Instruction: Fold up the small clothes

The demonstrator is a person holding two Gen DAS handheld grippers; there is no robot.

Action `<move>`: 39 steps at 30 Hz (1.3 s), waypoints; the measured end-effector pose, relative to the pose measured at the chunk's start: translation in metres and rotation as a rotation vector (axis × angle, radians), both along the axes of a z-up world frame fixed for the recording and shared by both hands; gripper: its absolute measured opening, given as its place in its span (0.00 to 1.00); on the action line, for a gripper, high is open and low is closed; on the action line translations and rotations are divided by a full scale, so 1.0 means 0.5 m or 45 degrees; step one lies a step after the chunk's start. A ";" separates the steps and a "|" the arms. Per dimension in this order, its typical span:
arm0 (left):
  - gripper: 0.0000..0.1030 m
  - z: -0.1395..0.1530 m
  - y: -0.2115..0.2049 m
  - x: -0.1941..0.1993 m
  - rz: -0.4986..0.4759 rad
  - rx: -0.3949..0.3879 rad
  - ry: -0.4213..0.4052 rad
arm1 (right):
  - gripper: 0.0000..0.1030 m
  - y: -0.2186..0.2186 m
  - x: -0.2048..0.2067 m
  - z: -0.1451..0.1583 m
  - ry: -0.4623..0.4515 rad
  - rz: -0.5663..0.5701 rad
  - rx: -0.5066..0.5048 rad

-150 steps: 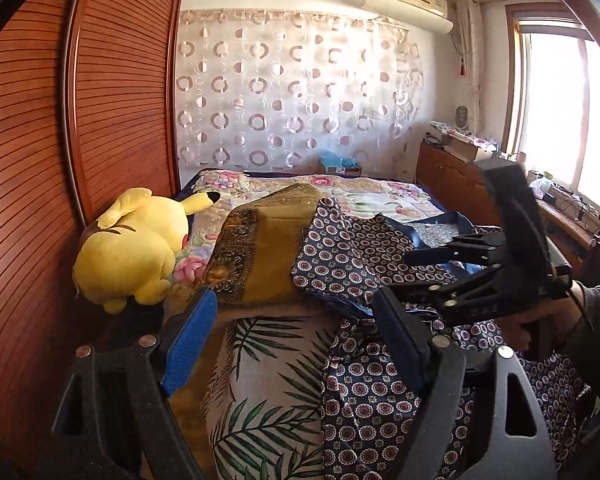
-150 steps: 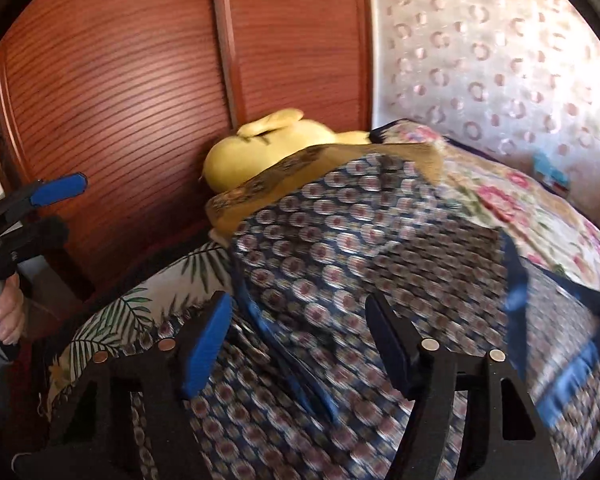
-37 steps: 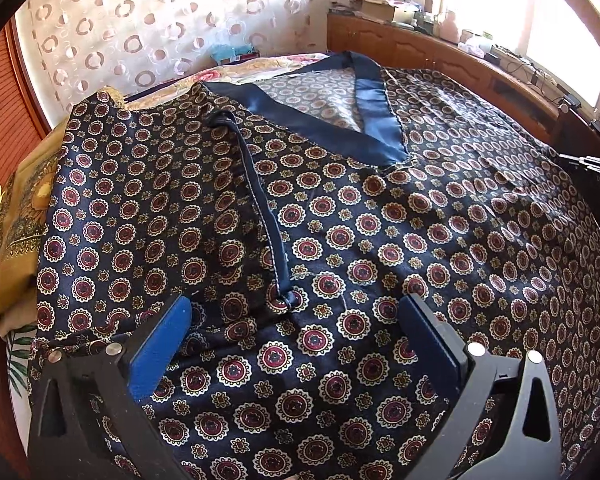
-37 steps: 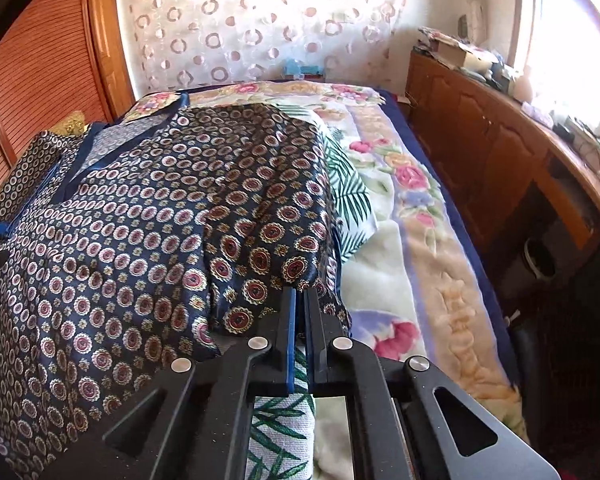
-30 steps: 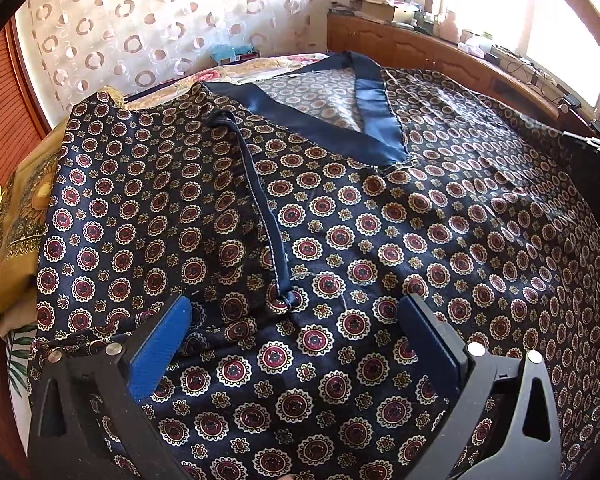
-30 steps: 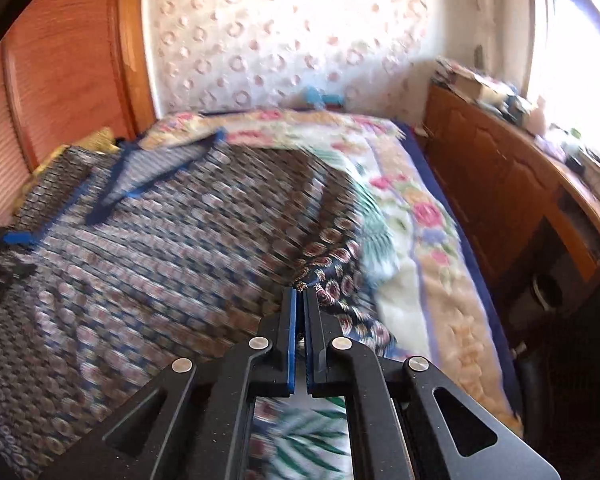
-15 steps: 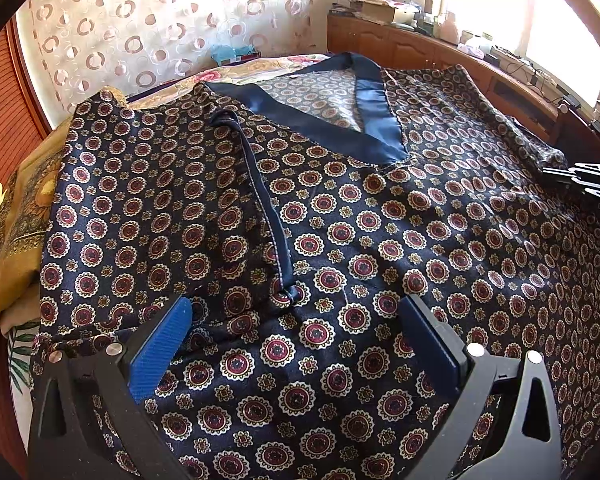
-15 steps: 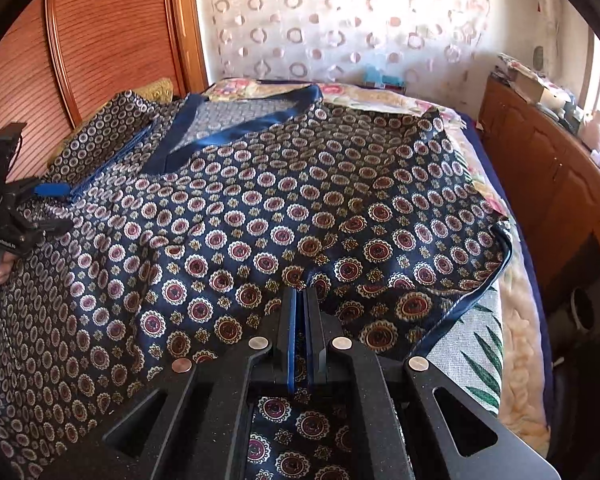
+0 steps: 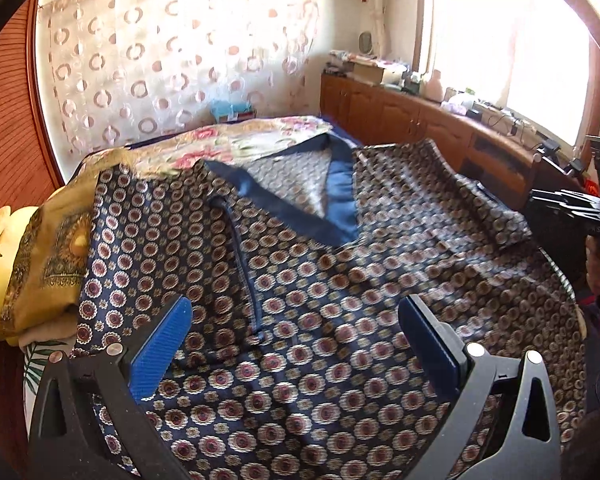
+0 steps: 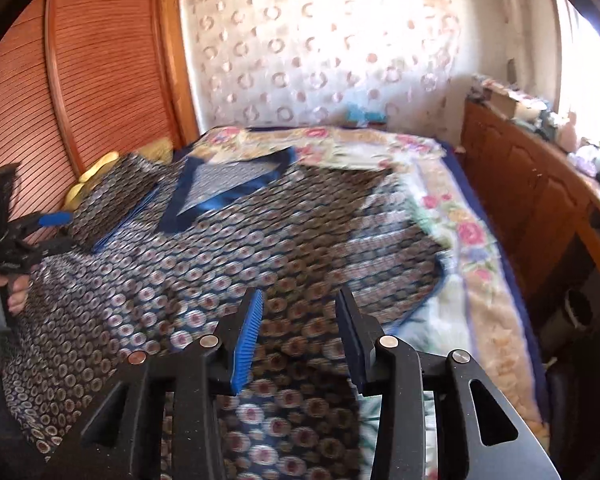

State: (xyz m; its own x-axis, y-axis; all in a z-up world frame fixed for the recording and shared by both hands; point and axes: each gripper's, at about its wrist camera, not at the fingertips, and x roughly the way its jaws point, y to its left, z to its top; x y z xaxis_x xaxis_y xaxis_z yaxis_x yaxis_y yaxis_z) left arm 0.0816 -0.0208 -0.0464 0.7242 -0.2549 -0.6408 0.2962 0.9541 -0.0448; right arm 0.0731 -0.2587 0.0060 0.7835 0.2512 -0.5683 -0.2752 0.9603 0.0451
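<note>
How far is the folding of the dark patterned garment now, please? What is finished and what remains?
Done: the patterned garment lies spread open on the bed, blue neckline up. In hand: nothing; the left gripper and the right gripper are both open above the cloth. Left: every fold, since no sleeve or side is turned in yet.

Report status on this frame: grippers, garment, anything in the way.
Left gripper open, right gripper open, neither holding cloth. Patterned navy garment spread over the bed, unfolded. Yellow cloth lies beside its left edge.
</note>
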 end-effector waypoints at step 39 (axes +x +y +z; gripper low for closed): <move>1.00 0.019 -0.022 -0.051 -0.018 -0.035 -0.055 | 0.01 0.029 0.175 0.002 0.035 -0.010 0.029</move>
State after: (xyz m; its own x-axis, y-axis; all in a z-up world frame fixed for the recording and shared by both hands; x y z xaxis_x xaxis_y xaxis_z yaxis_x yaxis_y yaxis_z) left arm 0.0561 -0.0319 -0.0370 0.7473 -0.2824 -0.6015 0.3116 0.9484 -0.0581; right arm 0.1607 -0.2443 0.0071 0.7696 0.2582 -0.5840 -0.2658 0.9611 0.0747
